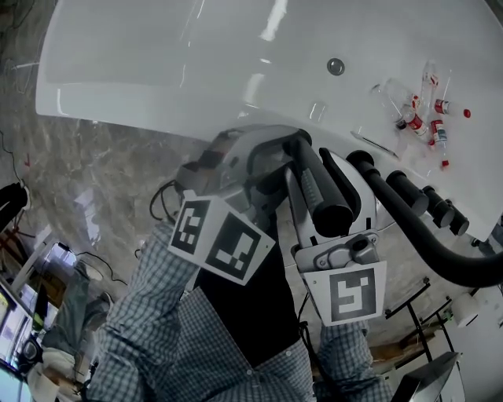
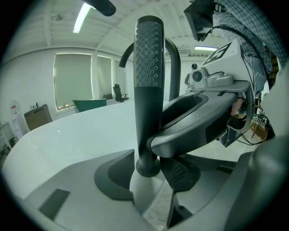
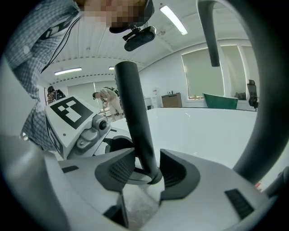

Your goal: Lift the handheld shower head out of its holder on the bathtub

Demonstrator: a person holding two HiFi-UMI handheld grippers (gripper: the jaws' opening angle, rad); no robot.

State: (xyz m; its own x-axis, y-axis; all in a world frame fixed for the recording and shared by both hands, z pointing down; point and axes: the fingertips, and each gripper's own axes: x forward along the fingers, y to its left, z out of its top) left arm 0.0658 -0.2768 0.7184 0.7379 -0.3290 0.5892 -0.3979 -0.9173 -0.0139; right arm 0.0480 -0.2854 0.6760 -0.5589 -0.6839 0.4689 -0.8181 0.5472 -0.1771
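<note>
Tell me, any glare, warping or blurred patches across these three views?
Head view: ceiling-light glare streaks the glossy white bathtub. Left gripper view: fisheye bowing, black corners, yet the dark perforated shower head is sharp. Right gripper view: same bowing, a mosaic patch at the top edge.

readable text: none | bottles (image 1: pixel 415 119): red labels too small to read

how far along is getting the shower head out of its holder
Approach looks done: the shower head stands between the open fingers of both the left gripper and the right gripper. In hand: nothing gripped yet. Still to do: close on it and lift it from the holder on the bathtub, where it sits upright.
</note>
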